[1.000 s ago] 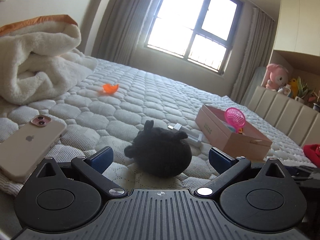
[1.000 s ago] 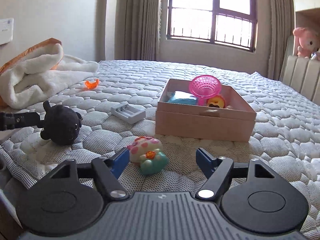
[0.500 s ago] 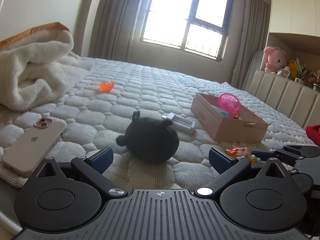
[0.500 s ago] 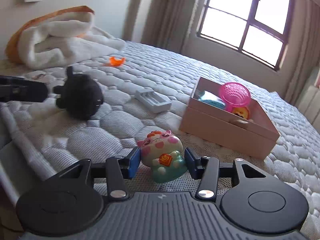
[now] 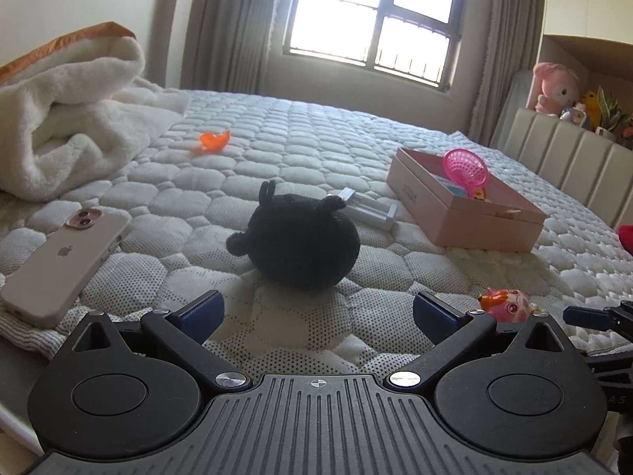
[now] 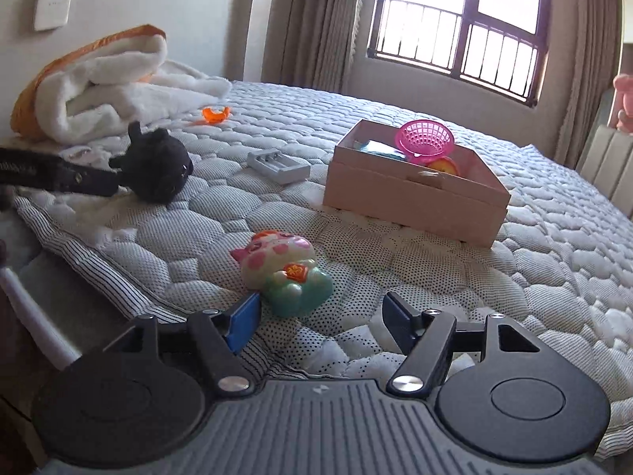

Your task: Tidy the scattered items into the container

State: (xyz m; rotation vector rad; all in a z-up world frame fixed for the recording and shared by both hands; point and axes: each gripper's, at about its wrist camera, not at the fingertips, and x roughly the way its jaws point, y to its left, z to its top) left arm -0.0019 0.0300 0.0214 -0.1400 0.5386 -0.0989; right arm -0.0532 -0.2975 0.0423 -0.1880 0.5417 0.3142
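A black plush toy lies on the quilted bed just ahead of my open, empty left gripper; it also shows in the right wrist view. A pink and green cat figurine lies tipped on the bed just ahead of my open right gripper, near its left finger; it also shows in the left wrist view. The pink box holds a pink basket and other small items. A grey battery holder and an orange piece lie loose on the bed.
A pink phone lies at the bed's left edge. A rolled white blanket sits at the back left. The bed's front edge runs under both grippers. A padded headboard with plush toys stands at the right.
My right gripper has opened off the cat figurine, which now lies tipped on the bed. The left gripper has shifted slightly, still open behind the black plush.
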